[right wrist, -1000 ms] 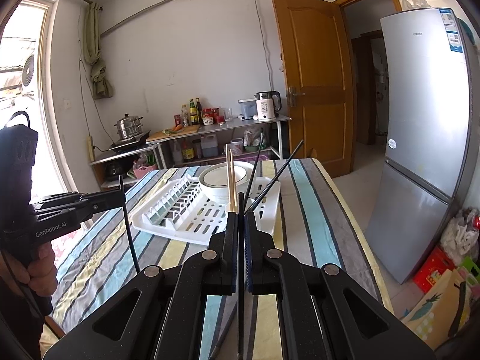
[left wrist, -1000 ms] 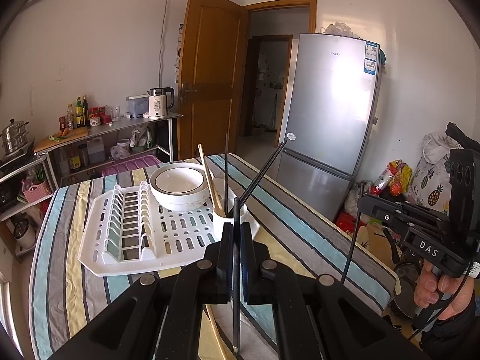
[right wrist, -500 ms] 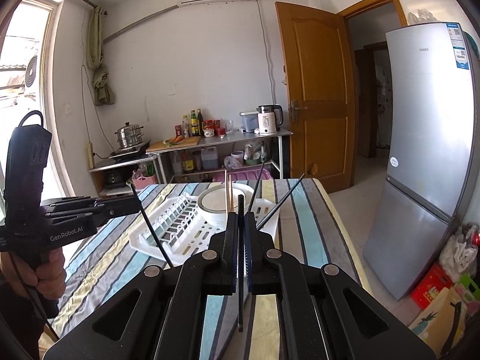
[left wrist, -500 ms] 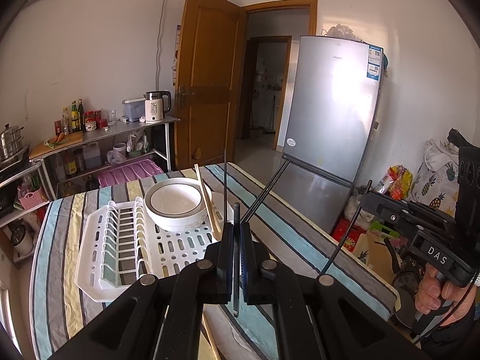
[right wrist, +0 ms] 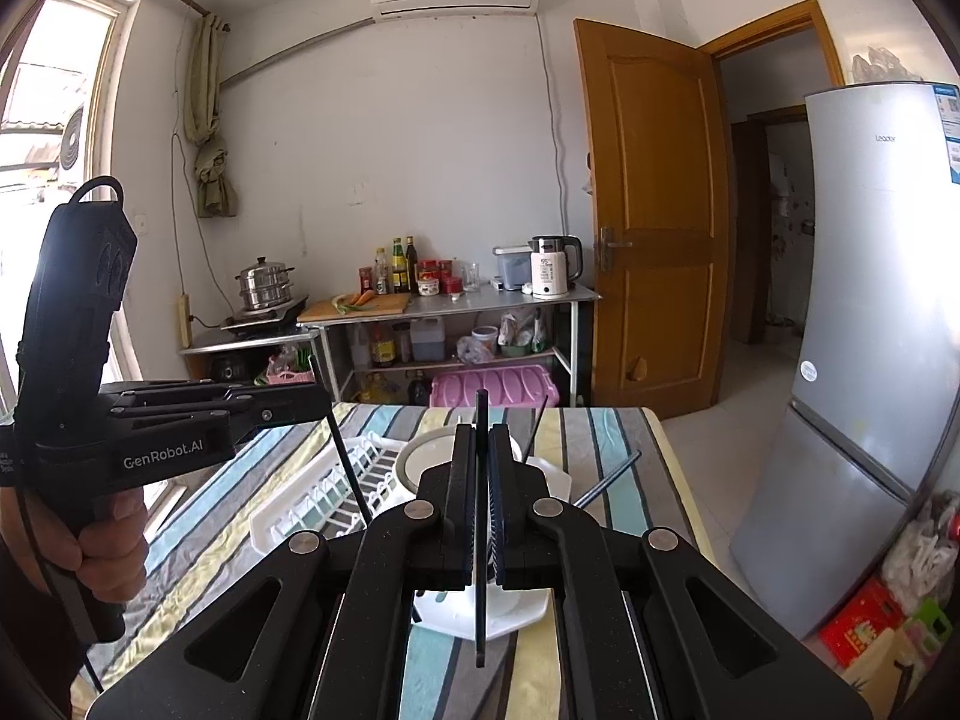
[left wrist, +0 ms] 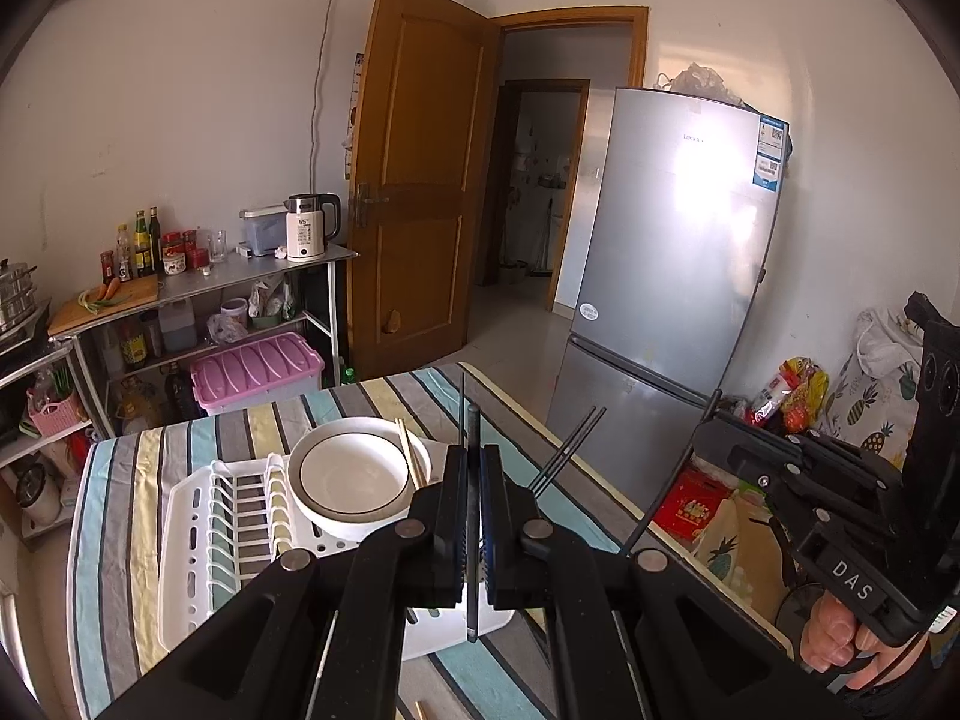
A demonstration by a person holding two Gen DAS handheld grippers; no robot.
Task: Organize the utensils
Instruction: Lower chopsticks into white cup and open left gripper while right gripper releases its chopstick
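Both claws are clamped tight, each on a single dark chopstick. The left gripper [left wrist: 474, 516] pinches its black chopstick [left wrist: 473, 540] near the middle, so the stick stands nearly upright between the pads, poking out above and below them. The right gripper [right wrist: 483, 516] holds the other black chopstick [right wrist: 481, 540] in the same upright way. I'd guess that mid-shaft hold is what keeps the thin sticks from swinging, and leaves a free lower end to steer into a holder.

Just beyond and below the left claw sits the white drying rack [left wrist: 198, 540] on the striped tablecloth [left wrist: 114, 516]. A white bowl [left wrist: 351, 480] rests in the rack a little ahead and to the left of the fingers, with pale wooden chopsticks [left wrist: 410, 461] leaning beside it. More dark chopsticks [left wrist: 567, 447] slant up ahead and to the right of the claw; their holder is hidden behind the fingers, so I can't say just where it stands.

From the right claw, the rack lies straight ahead and below, the left gripper well off to its left. Further out stand the fridge [left wrist: 678, 276] and the open door [left wrist: 420, 180].
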